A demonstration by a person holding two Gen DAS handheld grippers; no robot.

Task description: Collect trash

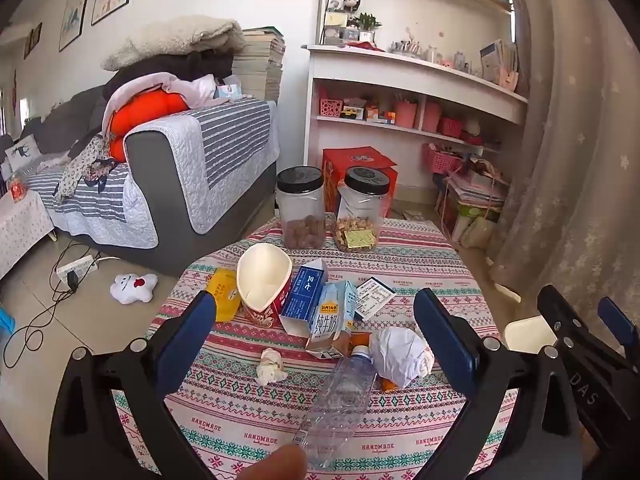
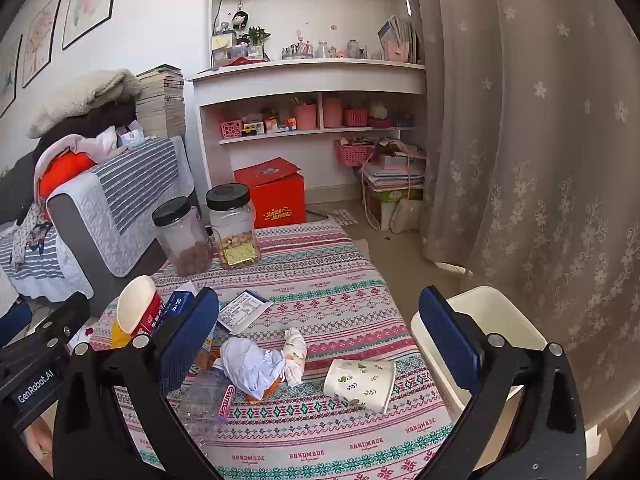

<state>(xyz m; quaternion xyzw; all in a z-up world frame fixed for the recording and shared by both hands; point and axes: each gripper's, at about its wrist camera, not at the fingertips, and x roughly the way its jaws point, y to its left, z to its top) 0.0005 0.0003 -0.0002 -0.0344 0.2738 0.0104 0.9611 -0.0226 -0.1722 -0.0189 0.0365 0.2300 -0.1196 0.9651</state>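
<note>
Both open jaws hover above the table's (image 1: 400,272) scattered trash (image 1: 400,356).

Readable print on the cloth, the cartons and the gripper bodies

"HANDMADE" repeats in red along the pale bands of the tablecloth (image 1: 256,420) covering the table, lower half of both views. The milk carton (image 1: 331,316) at centre of the left wrist view reads "纯牛奶". At the lower right of that view, the right gripper (image 1: 592,392) body shows "DAS". In the right wrist view, "GenRobot.AI" stands on the left gripper (image 2: 36,386) body at lower left, and a bottle label (image 2: 227,402) beside it starts "Gan". Gold characters on the red box (image 2: 276,200) are too small to read.
</note>
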